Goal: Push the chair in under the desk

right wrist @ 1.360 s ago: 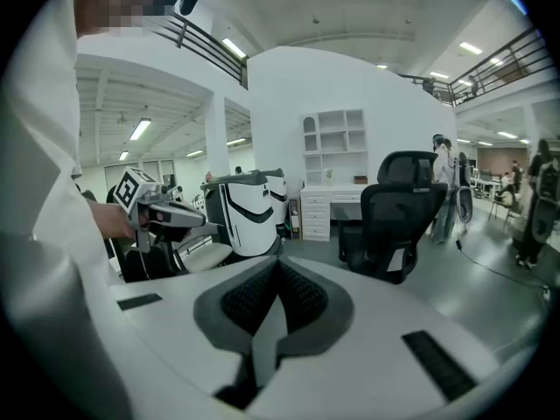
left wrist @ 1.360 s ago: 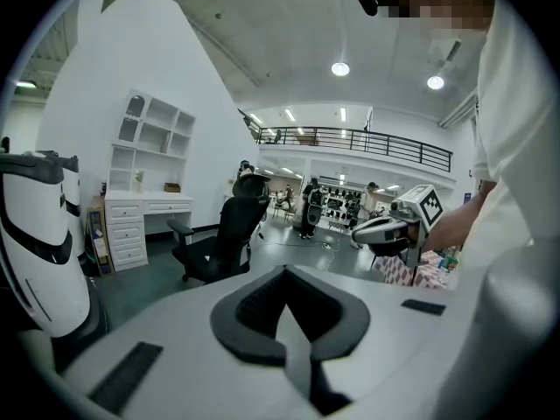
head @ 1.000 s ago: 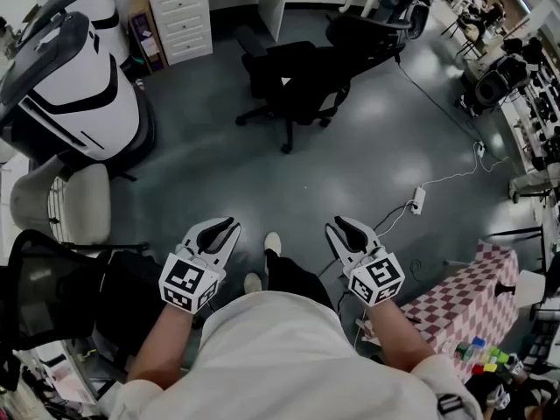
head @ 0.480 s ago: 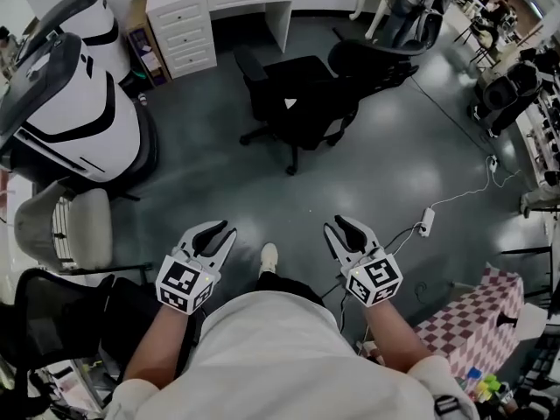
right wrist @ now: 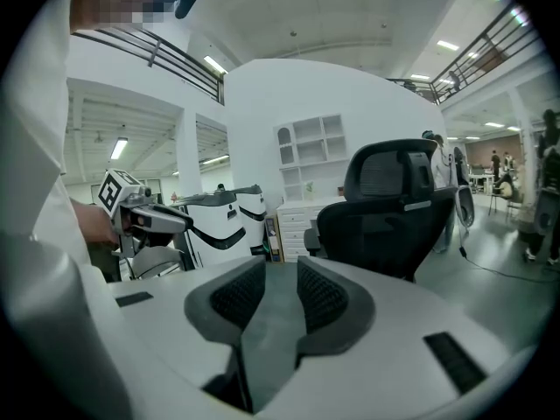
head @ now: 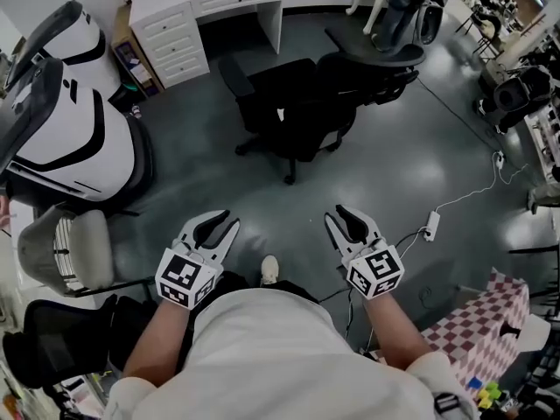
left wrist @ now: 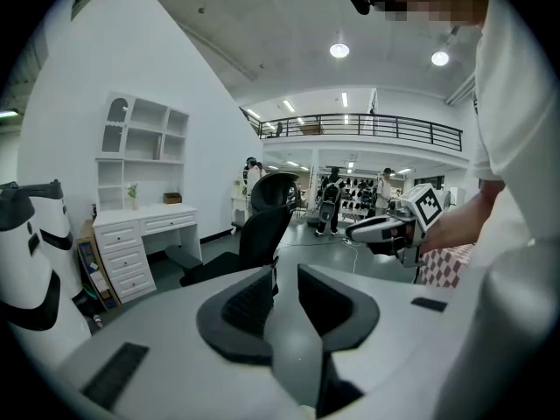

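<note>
A wide stretch of grey floor [head: 411,164] is seen lying open between the person and the furniture along the far wall. The left side of the floor is taken up by a large white-and-black machine [head: 66,129], and a pale seat [head: 83,248] is set near it. The white desk [head: 206,7] is placed against the far wall, with its kneehole left open. The black chair [head: 293,103] is stood on the floor just in front of that opening, not yet under it, with its back turned to the person. A second black chair [head: 372,55] is parked just beside it on the right.

The left gripper [head: 223,220] is held over bare floor, well apart from the chair; its jaws are opening and nothing is caught between them. The right gripper [head: 341,215] is held level with it, its jaws parted by a narrow gap, and nothing is gripped or touched. A white power strip [head: 430,226] is left lying on the floor to the right.
</note>
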`<state>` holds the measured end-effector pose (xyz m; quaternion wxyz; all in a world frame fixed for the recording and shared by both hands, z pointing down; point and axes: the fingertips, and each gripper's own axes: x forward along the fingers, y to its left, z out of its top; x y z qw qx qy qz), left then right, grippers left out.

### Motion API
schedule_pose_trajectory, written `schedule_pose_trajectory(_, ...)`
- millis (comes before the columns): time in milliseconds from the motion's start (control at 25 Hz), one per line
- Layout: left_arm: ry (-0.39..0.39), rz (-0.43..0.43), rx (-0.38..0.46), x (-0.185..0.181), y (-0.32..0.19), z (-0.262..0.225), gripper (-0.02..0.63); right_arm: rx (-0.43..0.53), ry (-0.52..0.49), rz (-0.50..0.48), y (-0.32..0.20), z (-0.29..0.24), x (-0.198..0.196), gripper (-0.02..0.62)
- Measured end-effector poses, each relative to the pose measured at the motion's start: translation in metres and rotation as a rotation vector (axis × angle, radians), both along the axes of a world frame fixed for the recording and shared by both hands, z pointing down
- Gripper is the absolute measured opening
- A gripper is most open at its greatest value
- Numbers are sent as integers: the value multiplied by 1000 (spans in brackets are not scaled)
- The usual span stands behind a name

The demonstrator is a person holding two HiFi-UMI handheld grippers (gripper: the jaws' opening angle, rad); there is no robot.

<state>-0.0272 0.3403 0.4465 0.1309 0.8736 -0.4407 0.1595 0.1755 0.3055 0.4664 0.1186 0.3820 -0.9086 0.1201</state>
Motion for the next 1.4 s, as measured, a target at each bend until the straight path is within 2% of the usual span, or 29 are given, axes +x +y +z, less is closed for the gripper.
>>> schedule_pose_trajectory(280,3,28,1,0,-44,1,92,0,7,35,-39,1,5,95)
schedule_pose_trajectory(600,22,116,2,-7,-111,6,107,-4,35,136,-91,0,0,106)
schedule_pose_trajectory(960,33,303,5,0,-200,8,135,2,68,304,-159,-7,6,130)
schedule_pose_trajectory(1400,28,557,-12,28,-260,16,141,17,113,572,-200,-21,46,140)
